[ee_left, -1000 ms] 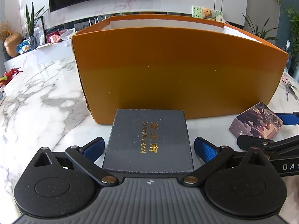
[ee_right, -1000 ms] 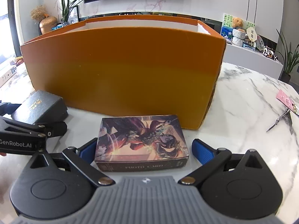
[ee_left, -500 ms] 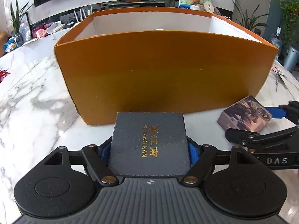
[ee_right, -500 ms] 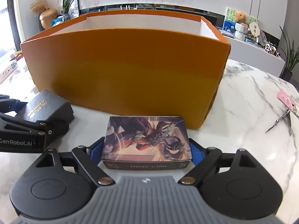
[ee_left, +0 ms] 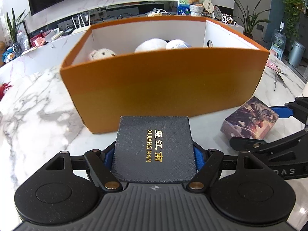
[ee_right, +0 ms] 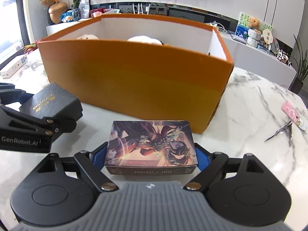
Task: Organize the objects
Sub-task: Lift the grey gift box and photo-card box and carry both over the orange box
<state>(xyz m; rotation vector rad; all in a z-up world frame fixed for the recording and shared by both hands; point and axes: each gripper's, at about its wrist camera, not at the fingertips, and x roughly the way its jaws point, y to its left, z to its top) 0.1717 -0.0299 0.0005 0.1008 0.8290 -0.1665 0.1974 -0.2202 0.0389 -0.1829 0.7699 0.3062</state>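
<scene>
My left gripper (ee_left: 154,155) is shut on a dark box with gold lettering (ee_left: 154,146), lifted just off the marble table in front of the orange box (ee_left: 163,84). The same dark box (ee_right: 52,101) shows at the left of the right wrist view, with the left gripper (ee_right: 28,127) around it. My right gripper (ee_right: 151,156) is shut on a photo card box with colourful artwork (ee_right: 151,144), also raised; that card box (ee_left: 250,121) appears at the right of the left wrist view. Inside the orange box (ee_right: 134,77) lie a plush toy (ee_left: 102,53) and white soft items (ee_left: 152,45).
The marble table (ee_left: 34,104) carries small scissors (ee_right: 279,132) and a pink tag (ee_right: 292,113) at the right. A white packet (ee_right: 13,67) lies at the far left. A sideboard with plants and ornaments runs behind.
Both grippers closed on their boxes and then rose, so the orange box's inside with its soft toys has come into view. Both held boxes left the tabletop.
</scene>
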